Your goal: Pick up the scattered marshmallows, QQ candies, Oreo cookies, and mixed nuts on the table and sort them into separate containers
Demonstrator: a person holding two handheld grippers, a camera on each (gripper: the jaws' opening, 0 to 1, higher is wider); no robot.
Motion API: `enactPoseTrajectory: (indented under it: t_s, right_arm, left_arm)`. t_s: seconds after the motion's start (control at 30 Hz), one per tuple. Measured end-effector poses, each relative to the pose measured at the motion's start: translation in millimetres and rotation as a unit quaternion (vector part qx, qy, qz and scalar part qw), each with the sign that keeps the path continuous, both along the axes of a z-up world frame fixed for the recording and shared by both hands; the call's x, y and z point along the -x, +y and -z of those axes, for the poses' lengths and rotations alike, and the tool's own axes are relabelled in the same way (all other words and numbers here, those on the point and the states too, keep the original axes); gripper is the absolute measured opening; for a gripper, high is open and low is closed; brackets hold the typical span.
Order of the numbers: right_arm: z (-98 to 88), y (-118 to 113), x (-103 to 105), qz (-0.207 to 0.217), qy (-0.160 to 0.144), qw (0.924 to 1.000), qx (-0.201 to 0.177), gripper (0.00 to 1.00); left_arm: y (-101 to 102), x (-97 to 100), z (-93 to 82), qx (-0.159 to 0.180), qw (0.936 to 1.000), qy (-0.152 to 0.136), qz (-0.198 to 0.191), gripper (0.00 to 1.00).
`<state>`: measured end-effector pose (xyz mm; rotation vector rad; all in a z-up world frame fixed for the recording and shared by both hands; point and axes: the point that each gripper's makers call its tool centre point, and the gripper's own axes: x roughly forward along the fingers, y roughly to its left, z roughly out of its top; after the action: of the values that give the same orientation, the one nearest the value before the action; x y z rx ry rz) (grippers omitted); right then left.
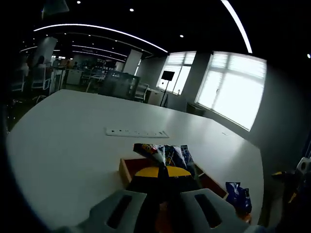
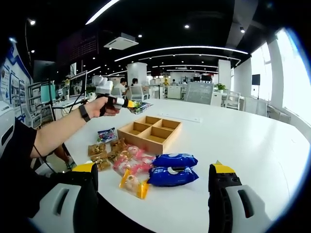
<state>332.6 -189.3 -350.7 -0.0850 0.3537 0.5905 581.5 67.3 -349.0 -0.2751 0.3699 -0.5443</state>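
White table (image 2: 252, 141) in open office (ceiling strip lights); left tool (image 1: 163, 182) clamps snack packet (image 1: 165, 154), right tool (image 2: 151, 191) apart

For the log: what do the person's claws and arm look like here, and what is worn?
Right claw: pale grey moulded jaws with slotted cut-outs, black inner faces, yellow caps at the tips. Left claw is built alike. In the right gripper view the left arm wears a black short sleeve and a dark wristband.
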Motion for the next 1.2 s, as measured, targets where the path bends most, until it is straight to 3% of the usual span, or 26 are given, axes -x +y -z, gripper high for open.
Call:
enactPoseTrajectory:
  t_s: [0.8, 1.2]
  right_arm:
    - [0.6, -3.7, 0.3, 0.002, 0.001, 1.0000, -0.001, 0.90]
    - [-0.1, -1.9, -1.3, 0.001, 0.002, 1.0000, 0.002, 0.90]
  left_arm:
    - [-3.0, -14.3, 7.1, -0.012, 0.9998, 0.000, -0.013, 0.07]
    - [-6.5, -10.3, 7.5, -0.016, 0.9998, -0.001, -0.015, 0.07]
